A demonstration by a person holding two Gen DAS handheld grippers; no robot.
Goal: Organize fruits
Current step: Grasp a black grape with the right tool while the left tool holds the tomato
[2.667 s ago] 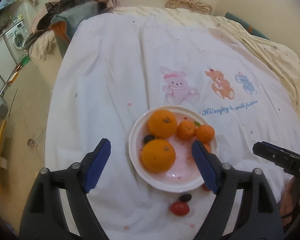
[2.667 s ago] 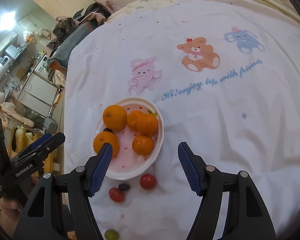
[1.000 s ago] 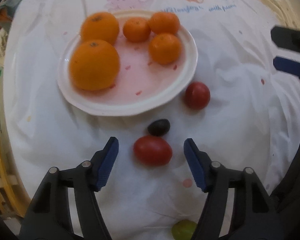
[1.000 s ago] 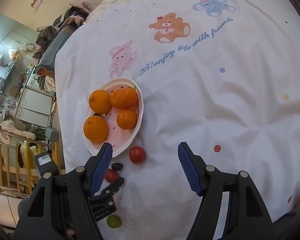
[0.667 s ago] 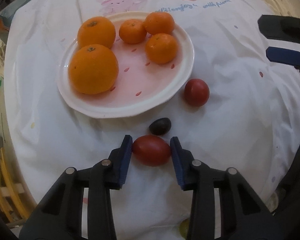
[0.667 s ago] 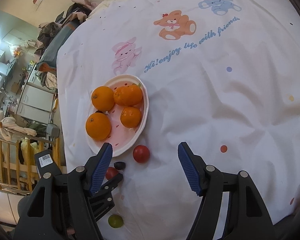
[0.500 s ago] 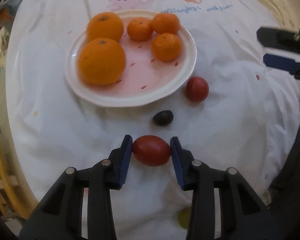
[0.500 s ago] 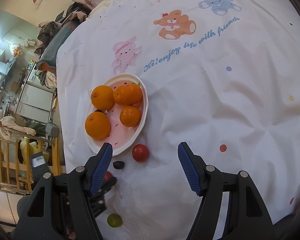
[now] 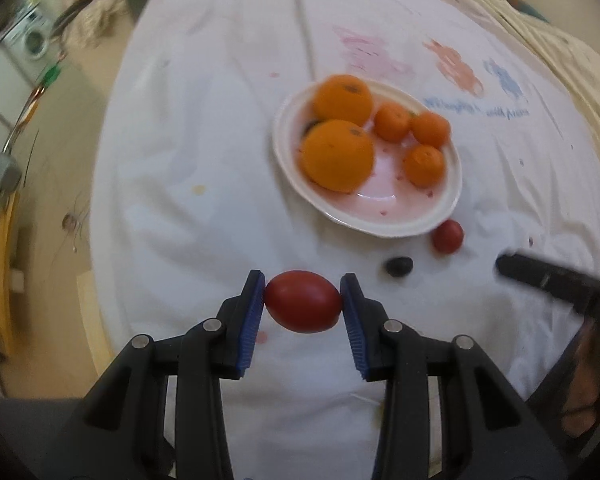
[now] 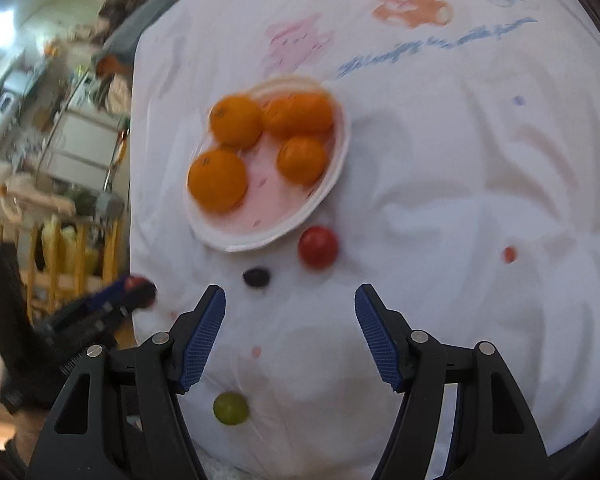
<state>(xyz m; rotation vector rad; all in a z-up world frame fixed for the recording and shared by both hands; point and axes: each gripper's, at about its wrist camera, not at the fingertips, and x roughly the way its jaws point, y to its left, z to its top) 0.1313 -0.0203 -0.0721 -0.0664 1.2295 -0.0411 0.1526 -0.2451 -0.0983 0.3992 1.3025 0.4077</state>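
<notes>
My left gripper is shut on an oval red tomato and holds it above the sheet, left of the white plate. Two big oranges and three small ones lie on the plate. A round red tomato and a dark grape rest on the sheet by the plate's near rim. My right gripper stands open over bare sheet, just short of the dark grape and the round tomato. A green grape lies under its left finger.
The white sheet with cartoon animals covers a bed whose left edge drops to the floor. A washing machine and piled clothes stand beyond it. A wooden rail sits low at the left. The left gripper shows blurred there.
The left jaws closed on the oval tomato, then lifted it off the sheet and carried it left, away from the plate. The right gripper came nearer to the round tomato and dark grape.
</notes>
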